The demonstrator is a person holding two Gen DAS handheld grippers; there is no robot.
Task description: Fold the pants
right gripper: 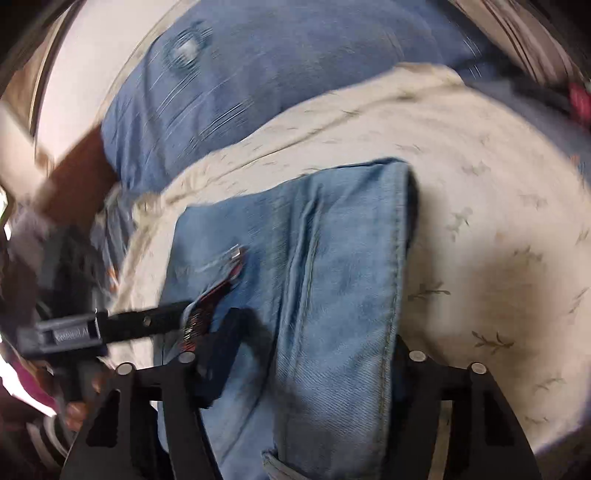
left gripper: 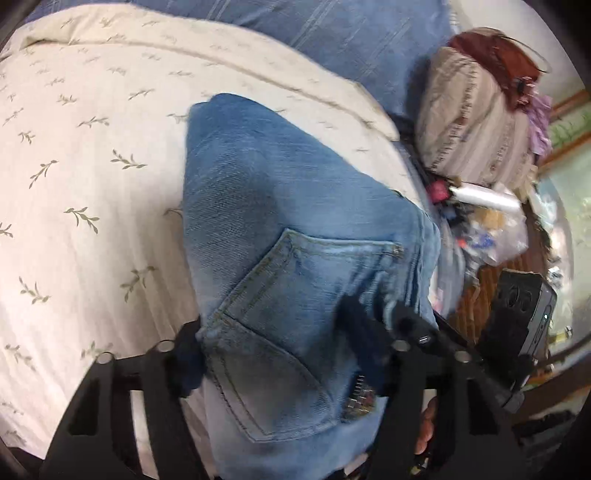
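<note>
Light blue jeans [left gripper: 280, 229] lie folded on a cream bedspread, back pocket [left gripper: 295, 295] facing up. My left gripper [left gripper: 273, 336] has its black fingers on either side of the waist end of the jeans and grips the denim between them. In the right wrist view the jeans [right gripper: 332, 258] hang over my right gripper [right gripper: 314, 354], whose fingers clamp the thick folded denim. The other gripper [right gripper: 110, 325] reaches into the jeans from the left near a red label [right gripper: 207, 314].
The cream bedspread with leaf print [left gripper: 74, 184] covers the bed. A blue pillow [left gripper: 351, 33] lies at the back. A pile of clothes [left gripper: 480, 110] and clutter on a wooden table [left gripper: 498, 258] sit to the right.
</note>
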